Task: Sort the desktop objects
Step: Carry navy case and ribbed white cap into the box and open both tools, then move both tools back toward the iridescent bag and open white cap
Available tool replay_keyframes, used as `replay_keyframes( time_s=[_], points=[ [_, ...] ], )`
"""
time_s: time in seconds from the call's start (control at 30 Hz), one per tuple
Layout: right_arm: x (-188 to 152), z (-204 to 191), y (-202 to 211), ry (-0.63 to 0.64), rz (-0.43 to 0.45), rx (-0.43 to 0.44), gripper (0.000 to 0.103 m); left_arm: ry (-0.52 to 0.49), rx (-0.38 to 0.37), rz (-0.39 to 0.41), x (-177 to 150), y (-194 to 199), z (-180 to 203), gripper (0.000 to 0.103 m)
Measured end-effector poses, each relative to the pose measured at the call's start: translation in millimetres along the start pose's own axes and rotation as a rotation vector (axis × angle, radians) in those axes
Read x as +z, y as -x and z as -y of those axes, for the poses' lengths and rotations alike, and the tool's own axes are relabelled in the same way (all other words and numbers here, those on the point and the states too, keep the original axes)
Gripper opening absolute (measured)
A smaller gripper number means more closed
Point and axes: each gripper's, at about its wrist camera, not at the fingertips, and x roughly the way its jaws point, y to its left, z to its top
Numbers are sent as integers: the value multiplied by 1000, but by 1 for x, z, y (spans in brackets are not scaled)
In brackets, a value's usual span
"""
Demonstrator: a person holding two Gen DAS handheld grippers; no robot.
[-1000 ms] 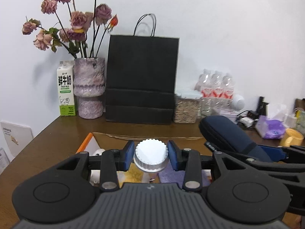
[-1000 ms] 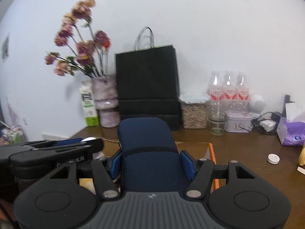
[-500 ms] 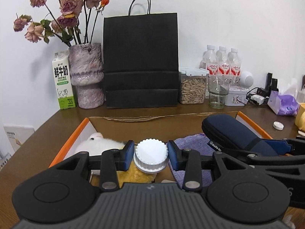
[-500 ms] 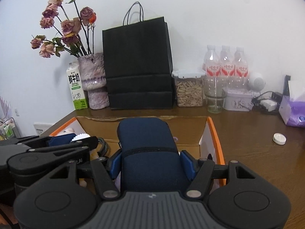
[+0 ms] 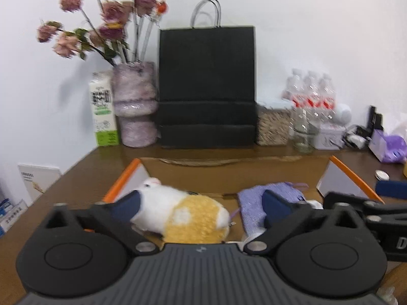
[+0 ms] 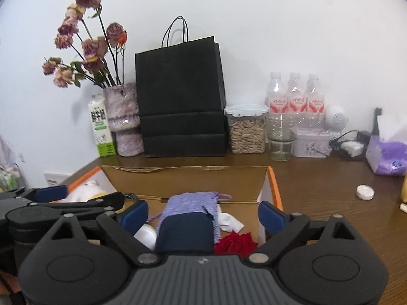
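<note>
Both grippers hang over an open cardboard box with orange edges [image 5: 353, 175] [image 6: 276, 188]. My left gripper [image 5: 201, 207] is open and empty above a white and yellow plush toy [image 5: 183, 214]. My right gripper [image 6: 202, 216] is open above a dark blue case [image 6: 184, 232] that lies in the box on a purple knitted cloth [image 6: 193, 203]. The white jar [image 6: 146, 236] lies in the box left of the case. A red fabric piece [image 6: 236, 244] and white paper [image 6: 230, 222] lie at its right.
Along the back wall stand a milk carton [image 6: 100, 132], a vase of dried roses [image 6: 123, 119], a black paper bag [image 6: 182, 96], a seed container [image 6: 246, 129], a glass jar [image 6: 279, 142], water bottles [image 6: 295, 96], a tin and tissues [image 6: 388, 152]. A small white cap [image 6: 365, 192] lies on the table at the right.
Both grippers opened. The left one let go of the white jar and the right one let go of the dark blue case; both objects now lie in the box.
</note>
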Motion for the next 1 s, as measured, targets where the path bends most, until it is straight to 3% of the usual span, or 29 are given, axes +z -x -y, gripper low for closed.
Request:
replay_keyframes(
  time_s=[0.03, 0.7, 1.0],
  points=[
    [0, 1, 0, -2, -5, 6, 103, 3, 1, 8, 1, 3, -1, 103],
    [3, -4, 15, 29, 19, 7, 103, 8, 7, 18, 1, 15, -2, 103],
    [10, -9, 29, 52, 51, 16, 103, 21, 0, 64, 10, 33, -9, 103]
  ],
)
